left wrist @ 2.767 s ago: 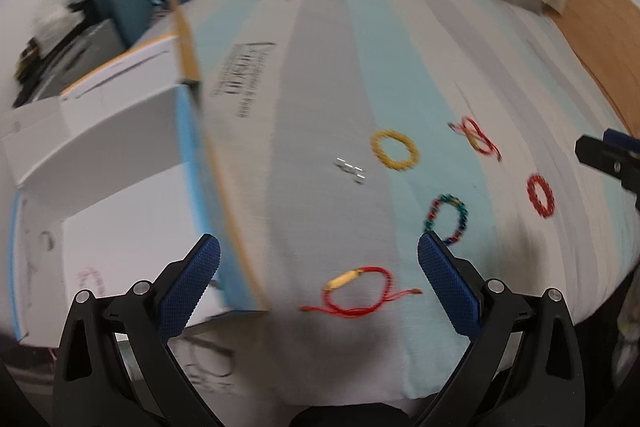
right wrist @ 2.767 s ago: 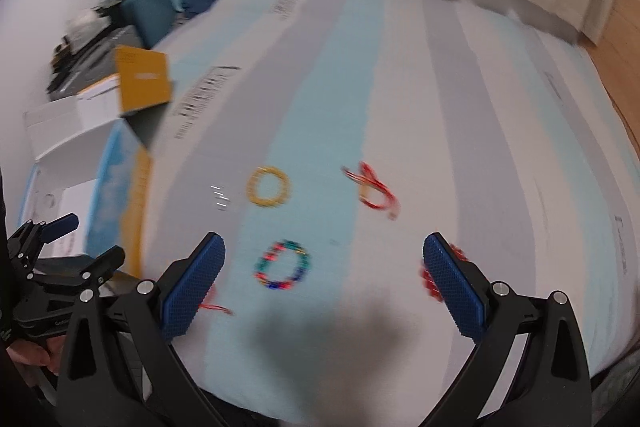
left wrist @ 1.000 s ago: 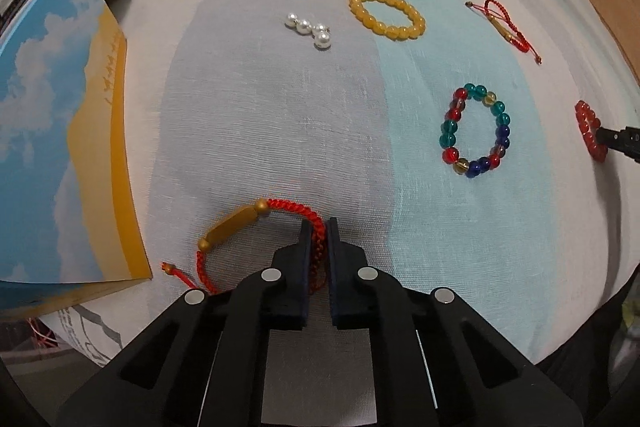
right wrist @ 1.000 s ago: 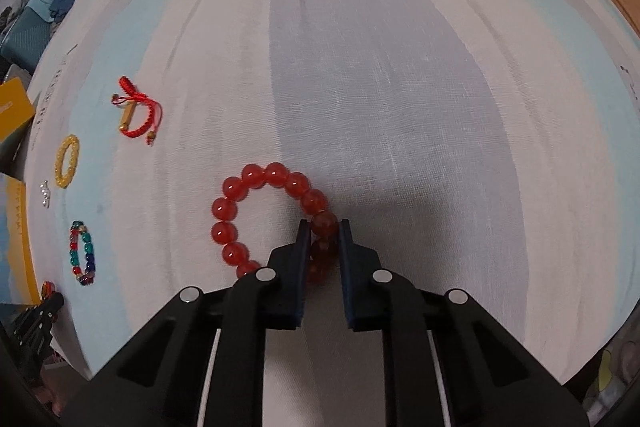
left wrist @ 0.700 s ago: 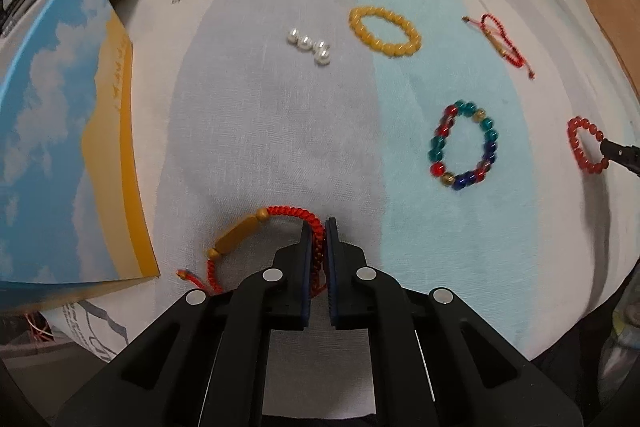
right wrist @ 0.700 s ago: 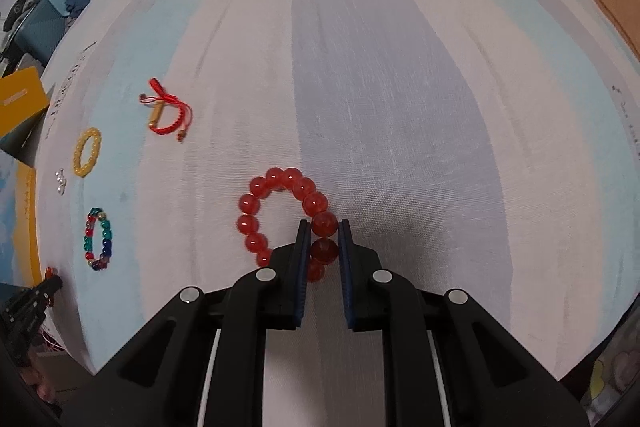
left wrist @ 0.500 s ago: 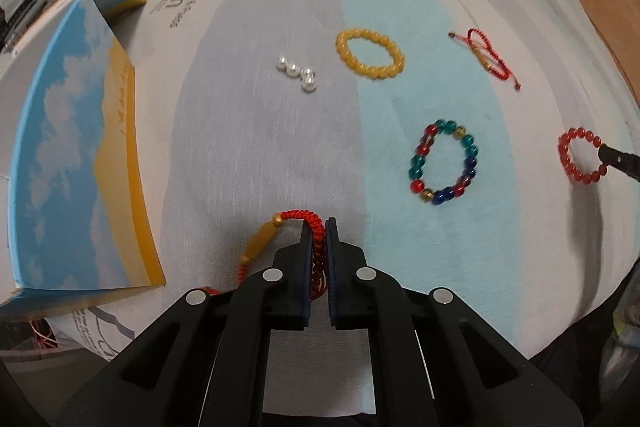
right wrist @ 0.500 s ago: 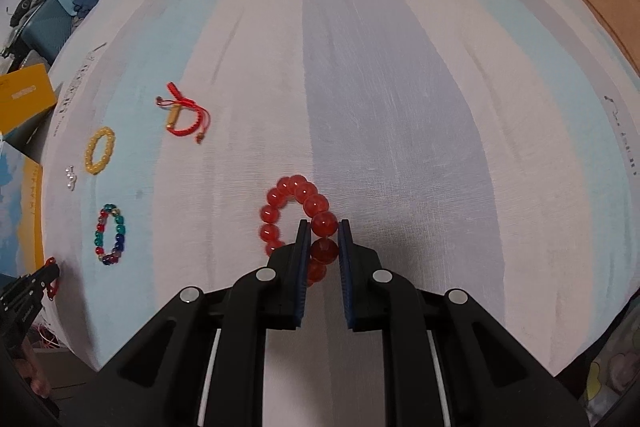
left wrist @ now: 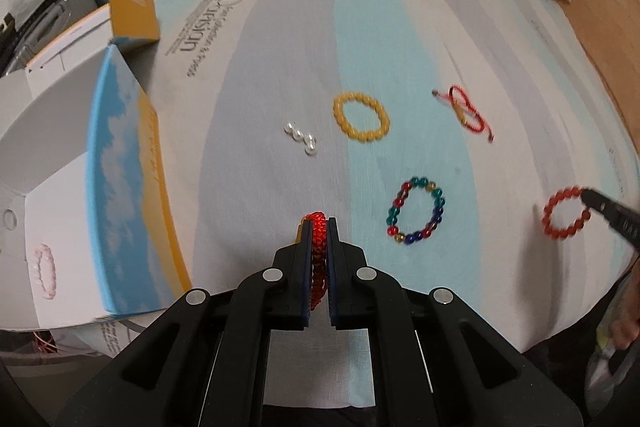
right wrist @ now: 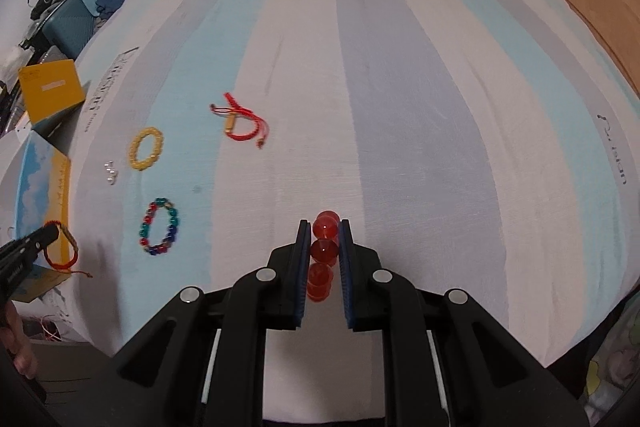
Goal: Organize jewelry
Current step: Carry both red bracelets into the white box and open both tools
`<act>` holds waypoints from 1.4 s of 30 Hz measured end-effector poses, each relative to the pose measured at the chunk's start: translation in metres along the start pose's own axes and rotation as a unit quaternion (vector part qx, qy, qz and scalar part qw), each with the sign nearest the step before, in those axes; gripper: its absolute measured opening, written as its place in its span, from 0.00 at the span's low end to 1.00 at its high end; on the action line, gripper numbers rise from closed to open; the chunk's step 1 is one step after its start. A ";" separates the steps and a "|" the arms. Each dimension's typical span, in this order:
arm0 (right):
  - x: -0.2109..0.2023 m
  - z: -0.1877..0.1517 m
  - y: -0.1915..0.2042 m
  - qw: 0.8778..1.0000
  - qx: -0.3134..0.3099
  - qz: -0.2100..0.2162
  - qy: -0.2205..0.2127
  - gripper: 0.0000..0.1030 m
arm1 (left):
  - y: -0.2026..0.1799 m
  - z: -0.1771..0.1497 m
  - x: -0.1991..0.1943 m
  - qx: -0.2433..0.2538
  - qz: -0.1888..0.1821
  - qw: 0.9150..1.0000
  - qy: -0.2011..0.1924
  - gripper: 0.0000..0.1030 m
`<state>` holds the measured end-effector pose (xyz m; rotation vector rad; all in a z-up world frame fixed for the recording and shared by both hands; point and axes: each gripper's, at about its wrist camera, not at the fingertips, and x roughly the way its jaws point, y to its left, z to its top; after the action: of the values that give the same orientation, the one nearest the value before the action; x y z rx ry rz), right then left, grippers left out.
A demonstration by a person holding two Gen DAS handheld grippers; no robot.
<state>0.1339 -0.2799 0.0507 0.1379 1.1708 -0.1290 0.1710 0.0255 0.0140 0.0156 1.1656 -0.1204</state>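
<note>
A striped sheet (left wrist: 260, 75) is covering the bed. The left gripper (left wrist: 319, 227) is clenching a red cord bracelet (left wrist: 319, 247) above it; the right gripper (right wrist: 325, 227) is clenching a red bead bracelet (right wrist: 325, 251), also lifted.

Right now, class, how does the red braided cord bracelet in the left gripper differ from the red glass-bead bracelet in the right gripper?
The red braided cord bracelet is woven thread carrying a gold tube; the red glass-bead bracelet is a ring of round, glossy beads. The cord one has loose tail ends hanging, seen from the right wrist; the bead one is a closed loop. The left gripper closes almost fully on thin cord; the right gripper stays a bead's width apart. Both are red and lifted off the striped sheet.
</note>
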 end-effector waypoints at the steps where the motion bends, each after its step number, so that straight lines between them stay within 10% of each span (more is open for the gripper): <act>1: -0.005 0.000 0.004 1.000 -0.001 0.002 -0.001 0.13 | 0.002 0.003 -0.005 -0.002 0.001 1.000 -0.002 0.05; 20: -0.067 0.029 0.098 0.997 -0.058 0.033 -0.046 0.12 | 0.066 0.015 -0.074 -0.042 0.021 0.998 -0.031 0.05; 42: -0.100 0.018 0.346 0.970 -0.199 0.124 -0.070 0.12 | 0.244 -0.010 -0.144 -0.139 0.087 0.985 -0.060 0.05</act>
<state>0.1714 0.0600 0.1639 -0.0791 1.0074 0.3129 0.1308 0.2808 0.1297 -0.1348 1.0470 0.1939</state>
